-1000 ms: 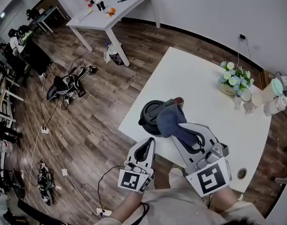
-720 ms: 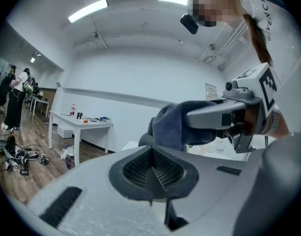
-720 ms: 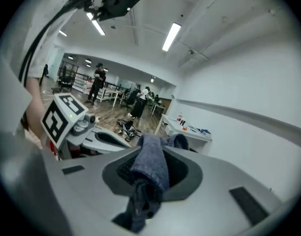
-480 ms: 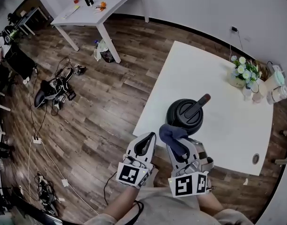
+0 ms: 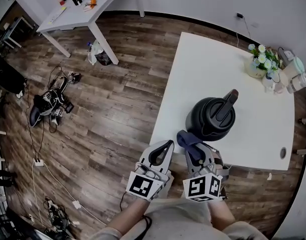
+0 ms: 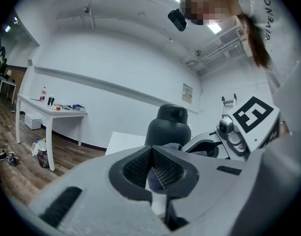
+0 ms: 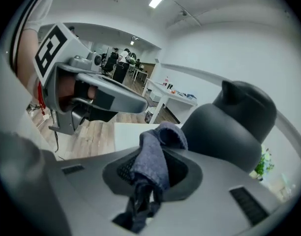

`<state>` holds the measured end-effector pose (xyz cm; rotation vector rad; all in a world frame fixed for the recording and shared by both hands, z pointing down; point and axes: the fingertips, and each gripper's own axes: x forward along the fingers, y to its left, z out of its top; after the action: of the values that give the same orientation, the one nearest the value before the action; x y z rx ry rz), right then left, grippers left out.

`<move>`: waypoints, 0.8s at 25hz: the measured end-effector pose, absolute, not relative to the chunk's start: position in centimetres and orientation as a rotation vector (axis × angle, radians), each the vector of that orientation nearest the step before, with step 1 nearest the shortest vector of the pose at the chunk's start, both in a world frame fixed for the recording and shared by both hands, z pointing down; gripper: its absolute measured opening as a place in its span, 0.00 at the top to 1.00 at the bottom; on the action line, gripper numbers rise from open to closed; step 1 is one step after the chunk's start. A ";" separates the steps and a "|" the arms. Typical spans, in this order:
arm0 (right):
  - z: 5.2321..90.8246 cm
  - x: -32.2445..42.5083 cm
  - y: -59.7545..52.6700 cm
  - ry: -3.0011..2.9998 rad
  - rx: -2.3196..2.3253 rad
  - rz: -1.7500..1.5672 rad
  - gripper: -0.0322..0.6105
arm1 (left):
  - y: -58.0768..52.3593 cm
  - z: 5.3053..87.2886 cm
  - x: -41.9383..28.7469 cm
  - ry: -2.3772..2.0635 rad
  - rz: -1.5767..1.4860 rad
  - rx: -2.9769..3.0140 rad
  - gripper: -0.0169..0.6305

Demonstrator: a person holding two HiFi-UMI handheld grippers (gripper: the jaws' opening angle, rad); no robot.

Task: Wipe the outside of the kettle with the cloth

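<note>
A black kettle (image 5: 212,117) with a dark handle stands near the front edge of the white table (image 5: 208,69). My right gripper (image 5: 190,143) is shut on a blue-grey cloth (image 5: 186,139), which bunches at its tip just short of the kettle's near side. In the right gripper view the cloth (image 7: 153,166) hangs between the jaws, with the kettle (image 7: 233,129) close ahead on the right. My left gripper (image 5: 164,150) is shut and empty, held off the table's front edge beside the right one. The left gripper view shows the kettle (image 6: 169,128) ahead.
A vase of flowers (image 5: 260,62) and pale containers (image 5: 295,74) stand at the table's far right corner. A second white table (image 5: 78,9) with small items is far left. Bags and cables (image 5: 50,101) lie on the wood floor.
The view has swung, so the kettle now sits further right and upright on the table. My right gripper with the cloth has drawn back from over the kettle to its near side.
</note>
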<state>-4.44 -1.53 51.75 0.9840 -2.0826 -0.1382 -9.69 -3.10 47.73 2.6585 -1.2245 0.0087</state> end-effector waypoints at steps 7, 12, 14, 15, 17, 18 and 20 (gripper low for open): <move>44.2 -6.7 -0.2 -2.339 0.850 -0.129 0.84 | -2.9 44.9 -9.5 -1.211 0.040 2.796 0.96; 34.5 -6.0 -2.0 -2.257 0.648 -0.473 0.84 | -4.1 37.8 -8.2 -1.190 0.002 3.043 0.96; 32.4 -6.1 -3.0 -2.197 0.501 -0.561 0.84 | -5.3 35.8 -8.5 -1.234 -0.039 3.050 0.96; 31.4 -6.3 -3.5 -2.194 0.416 -0.603 0.84 | -5.9 35.0 -8.7 -1.265 -0.047 3.050 0.96; 29.9 -6.9 -4.2 -2.229 0.233 -0.661 0.84 | -7.1 33.5 -9.1 -1.343 -0.059 3.052 0.96; 29.5 -7.0 -4.7 -2.240 0.133 -0.677 0.84 | -7.9 32.7 -9.3 -1.393 -0.065 3.050 0.96; 29.3 -7.0 -6.1 -2.223 -0.075 -0.696 0.84 | -9.7 31.4 -9.9 -1.501 -0.058 3.034 0.96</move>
<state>-7.01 -6.07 29.27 -0.0754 -2.2228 -0.6960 -9.91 -9.67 31.40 3.0337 -1.5008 -0.0580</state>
